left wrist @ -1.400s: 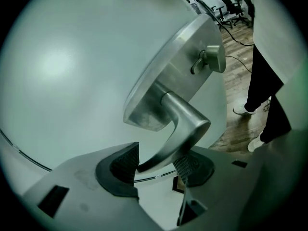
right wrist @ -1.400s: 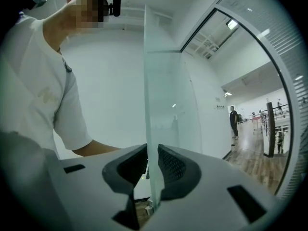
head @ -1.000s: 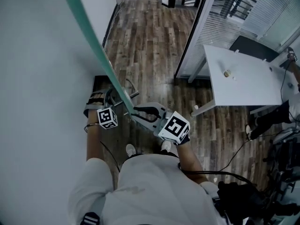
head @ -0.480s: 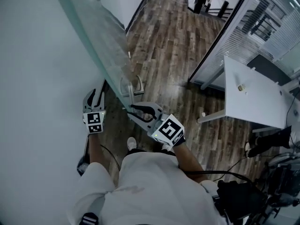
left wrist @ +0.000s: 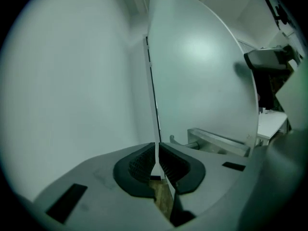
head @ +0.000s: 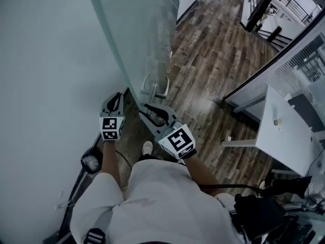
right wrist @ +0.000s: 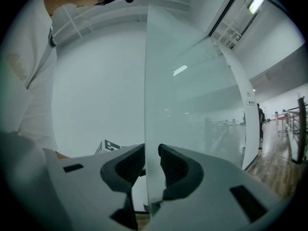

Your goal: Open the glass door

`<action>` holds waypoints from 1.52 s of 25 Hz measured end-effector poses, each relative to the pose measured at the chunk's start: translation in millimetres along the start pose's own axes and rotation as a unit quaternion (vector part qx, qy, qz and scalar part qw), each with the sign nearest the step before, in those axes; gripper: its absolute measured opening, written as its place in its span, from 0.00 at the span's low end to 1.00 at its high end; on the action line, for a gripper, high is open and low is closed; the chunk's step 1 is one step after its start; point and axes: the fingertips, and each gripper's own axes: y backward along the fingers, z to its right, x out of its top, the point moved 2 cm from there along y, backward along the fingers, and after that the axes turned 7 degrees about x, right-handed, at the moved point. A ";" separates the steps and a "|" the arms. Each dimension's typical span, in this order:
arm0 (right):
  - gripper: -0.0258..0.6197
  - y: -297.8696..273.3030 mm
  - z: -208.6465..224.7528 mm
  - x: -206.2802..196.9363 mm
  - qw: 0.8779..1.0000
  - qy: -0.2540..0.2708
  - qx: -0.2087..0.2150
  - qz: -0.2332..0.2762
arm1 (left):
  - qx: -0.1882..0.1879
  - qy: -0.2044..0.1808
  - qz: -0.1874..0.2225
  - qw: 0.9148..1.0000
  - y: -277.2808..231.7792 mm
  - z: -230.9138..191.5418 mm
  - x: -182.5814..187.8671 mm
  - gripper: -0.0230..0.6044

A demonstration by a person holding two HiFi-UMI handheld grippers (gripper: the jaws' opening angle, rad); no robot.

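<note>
In the head view the frosted glass door [head: 144, 29] runs from 12 o'clock down to the picture's centre. Its greenish free edge slants towards the person, and its metal handle [head: 155, 88] sits just above centre. A pale wall [head: 45, 60] fills the side from 7 to 11 o'clock, and wooden floor [head: 213, 70] spreads from 1 to 3 o'clock. A white desk [head: 292, 141] stands well apart at 3 o'clock. The left tool [head: 118, 98] lies just at 9 o'clock of the door's edge, on the wall side, with its marker cube [head: 111, 127] at its 6 o'clock. In the left gripper view its jaws have just been closing and now stand pressed almost together. Only a thin slit remains between the dark pads [left wrist: 139, 160] and nothing is held. The door's edge rises at 12 o'clock beyond them, and the handle shows at 3 o'clock. The right tool [head: 143, 111] sits just at 6 o'clock of the handle, with its marker cube [head: 177, 141] towards 5 o'clock. In the right gripper view its jaws have just been opening and stand spread, one on each side of the door's edge. The glass rises between the pads [right wrist: 127, 167] to 12 o'clock, and they do not clamp it. The person's white shirt [head: 152, 202] fills the 6 o'clock part of the head view.
</note>
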 end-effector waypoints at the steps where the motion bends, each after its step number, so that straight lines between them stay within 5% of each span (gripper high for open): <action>1: 0.19 -7.6 -1.8 -1.8 1.000 0.000 0.001 0.000 | 0.011 0.007 0.001 1.000 4.7 -6.5 -3.6 0.08; 11: 0.18 -85.1 -21.4 -9.1 0.999 -0.029 -0.031 -0.002 | 0.119 0.047 -0.002 0.992 69.2 -78.8 -35.1 0.08; 19: 0.18 -172.2 -21.1 -11.4 0.999 -0.026 -0.041 -0.013 | 0.198 0.109 0.019 0.974 100.8 -148.9 -53.8 0.08; 38: 0.15 -334.0 -16.4 16.6 1.000 0.002 -0.020 -0.012 | 0.233 0.116 0.071 0.963 127.3 -198.5 -22.3 0.06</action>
